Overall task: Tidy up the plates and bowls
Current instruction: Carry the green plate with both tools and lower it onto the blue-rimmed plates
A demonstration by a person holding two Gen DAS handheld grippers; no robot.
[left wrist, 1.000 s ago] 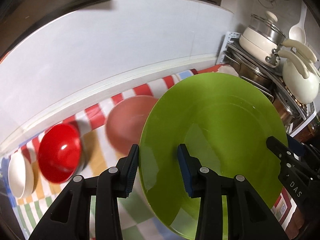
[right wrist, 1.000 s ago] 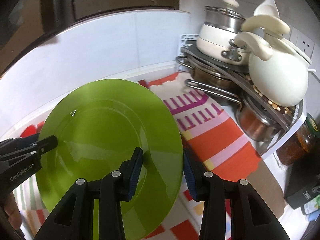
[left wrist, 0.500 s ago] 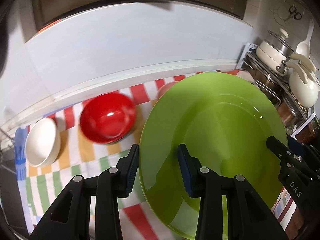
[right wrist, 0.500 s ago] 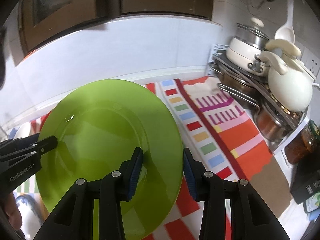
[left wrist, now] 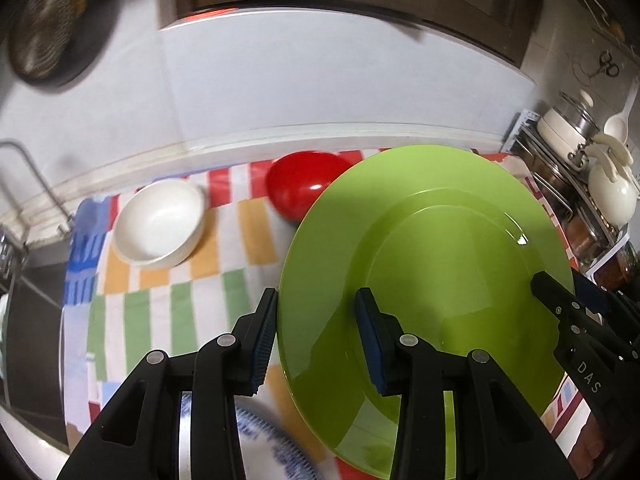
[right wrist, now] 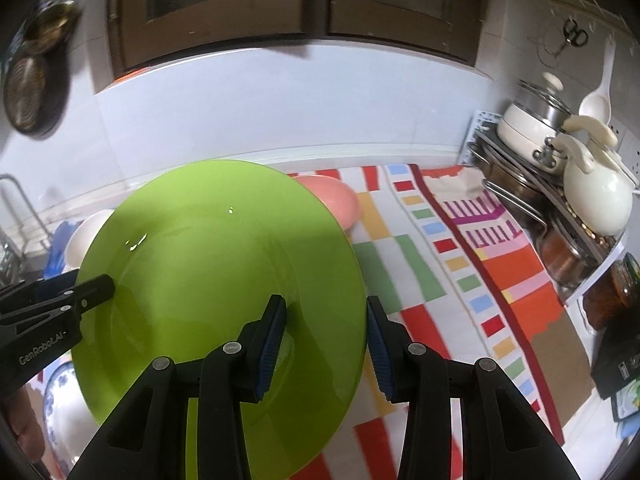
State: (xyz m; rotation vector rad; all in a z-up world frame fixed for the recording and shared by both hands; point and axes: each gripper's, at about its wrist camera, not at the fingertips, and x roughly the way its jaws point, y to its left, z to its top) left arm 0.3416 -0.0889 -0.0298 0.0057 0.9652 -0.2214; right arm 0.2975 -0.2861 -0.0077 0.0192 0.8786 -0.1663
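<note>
Both grippers are carrying the green plate (left wrist: 432, 280) sideways above the striped cloth (left wrist: 168, 280), and the view has been sliding along the counter: a second ago the pot rack (right wrist: 560, 184) was looming large at the right, and now it is sitting small in the corner, while the white bowl (left wrist: 160, 224) and red bowl (left wrist: 300, 192), earlier at the far left edge, are lying near the middle of the left wrist view. A blue-patterned dish (left wrist: 260, 440) is now showing under the left gripper (left wrist: 316, 340), blurred. The pink bowl (right wrist: 340, 200) is peeking out behind the plate's far rim. The left gripper is clamping the plate's left rim between its pads, and the right gripper (right wrist: 326, 344) is clamping the opposite rim in the same way; the grip looks unchanged. The plate is round, so it has no long axis; it is being held clear of the cloth, face up and tilted toward the cameras.
</note>
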